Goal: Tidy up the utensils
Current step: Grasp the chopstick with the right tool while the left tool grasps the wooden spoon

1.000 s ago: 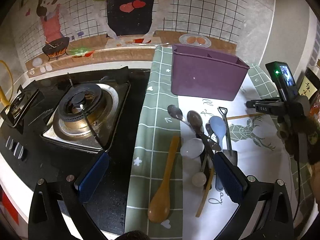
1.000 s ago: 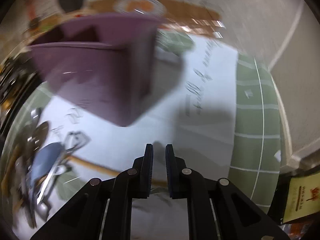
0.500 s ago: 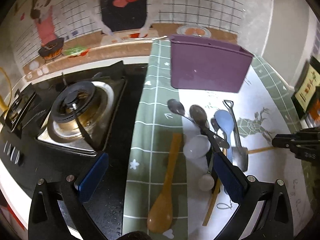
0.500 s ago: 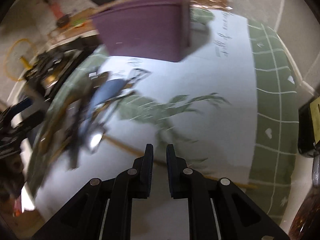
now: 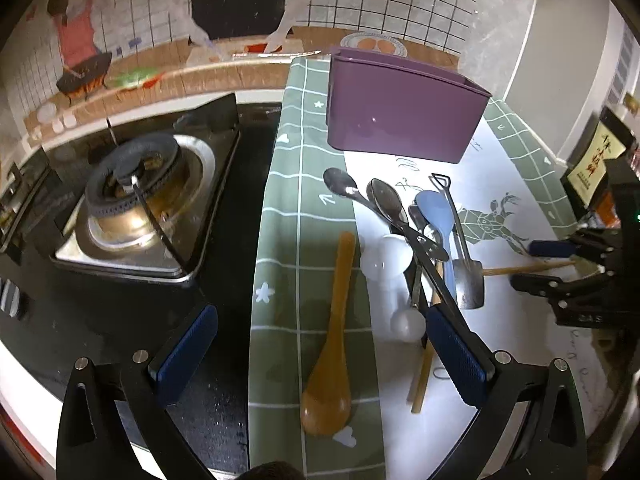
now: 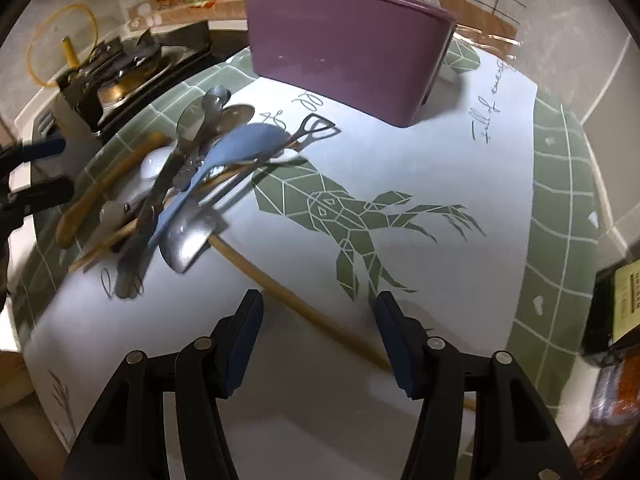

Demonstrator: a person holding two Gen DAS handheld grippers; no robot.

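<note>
Covering most of the desk [image 5: 504,184] is a green-and-white cloth [image 6: 560,184], and only the left wrist view shows the gas stove [image 5: 136,204] to its left in full; the right wrist view catches just a corner of it at the far left. Standing at the far end of the cloth, the purple bin [image 5: 400,108] shows its outer wall in both views, and its inside is hidden. Near it lies the pile of utensils [image 5: 416,240]: a blue spoon [image 6: 240,152], metal spoons crossing each other, a white spoon [image 5: 384,258] and a small metal shovel [image 5: 468,280], so tangled that their handles are hard to sort out. Lying alone on the green border, left of the pile, is a wooden spoon [image 5: 332,344]. A long wooden stick [image 6: 288,292] runs from under the pile out to the right.

Hovering over the near edge of the desk, the left claw [image 5: 320,360] has its pads wide apart around the wooden spoon's bowl, without touching it. The right claw [image 6: 320,336] also stands wide apart, straddling the stick; contact cannot be made out. White cloth to the right of the pile is bare. A dark box [image 6: 616,308] at the right edge is cut off.
</note>
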